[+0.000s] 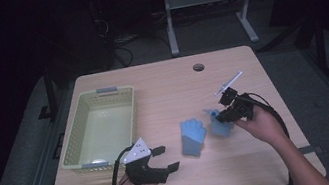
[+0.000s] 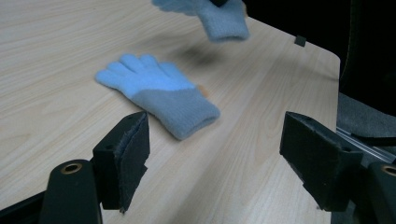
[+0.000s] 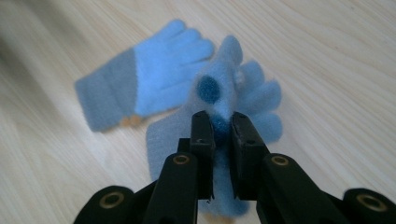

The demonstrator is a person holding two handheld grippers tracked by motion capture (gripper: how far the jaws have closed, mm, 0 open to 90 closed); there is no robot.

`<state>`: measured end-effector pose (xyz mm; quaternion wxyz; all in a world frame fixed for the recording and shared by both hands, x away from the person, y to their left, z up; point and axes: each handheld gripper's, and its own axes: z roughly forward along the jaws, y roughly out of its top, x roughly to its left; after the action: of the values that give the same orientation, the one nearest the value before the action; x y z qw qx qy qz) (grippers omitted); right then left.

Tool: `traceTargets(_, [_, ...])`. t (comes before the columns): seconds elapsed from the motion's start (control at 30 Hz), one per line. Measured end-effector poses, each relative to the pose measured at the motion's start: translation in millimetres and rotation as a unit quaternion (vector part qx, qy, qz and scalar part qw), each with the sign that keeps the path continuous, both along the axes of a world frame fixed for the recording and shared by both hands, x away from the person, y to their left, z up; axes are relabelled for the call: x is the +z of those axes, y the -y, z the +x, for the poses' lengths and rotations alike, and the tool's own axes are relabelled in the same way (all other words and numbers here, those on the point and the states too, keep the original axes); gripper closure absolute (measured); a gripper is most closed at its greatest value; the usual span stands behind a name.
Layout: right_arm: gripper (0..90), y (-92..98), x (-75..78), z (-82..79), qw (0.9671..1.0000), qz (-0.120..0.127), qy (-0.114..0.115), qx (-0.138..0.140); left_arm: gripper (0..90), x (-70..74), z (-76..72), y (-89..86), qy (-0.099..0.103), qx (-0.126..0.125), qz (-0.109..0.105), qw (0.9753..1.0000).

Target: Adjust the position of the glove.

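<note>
One blue glove (image 1: 193, 136) (image 2: 161, 93) (image 3: 142, 74) with a grey cuff lies flat on the wooden table (image 1: 162, 93), fingers toward the far side. A second blue glove (image 1: 220, 124) (image 2: 219, 16) (image 3: 233, 100) hangs lifted just to its right, pinched in my right gripper (image 1: 229, 114) (image 3: 222, 128), which is shut on its fabric. My left gripper (image 1: 163, 159) (image 2: 215, 158) rests near the front edge, open with nothing between its jaws, and looks toward the flat glove.
A pale green plastic basket (image 1: 74, 143) stands at the left of the table, nothing visible inside it. A round cable hole (image 1: 198, 67) sits near the far edge. Beyond the table stands another table's frame (image 1: 208, 4) on a dark floor.
</note>
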<state>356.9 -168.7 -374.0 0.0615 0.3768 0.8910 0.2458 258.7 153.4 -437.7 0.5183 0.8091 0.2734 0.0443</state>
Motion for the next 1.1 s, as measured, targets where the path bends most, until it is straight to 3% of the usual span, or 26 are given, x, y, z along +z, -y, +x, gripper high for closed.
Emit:
traceTargets(0.27, [81.1,-27.2,4.4,1.3,0.9997,0.008,-0.003,0.025,24.1,1.3,0.2,-2.2,0.003,0.002,-0.001,1.0])
traceTargets(0.87, [80.5,-72.8,-21.3,5.8,0.9975,0.011,-0.05,0.048,24.1,4.1,0.4,-6.0,0.014,0.004,0.001,0.9999])
traceTargets(1.1, [80.4,-82.0,-24.5,5.5,0.997,0.007,-0.052,0.056,24.2,5.1,0.5,-7.3,0.019,0.004,-0.006,0.9998])
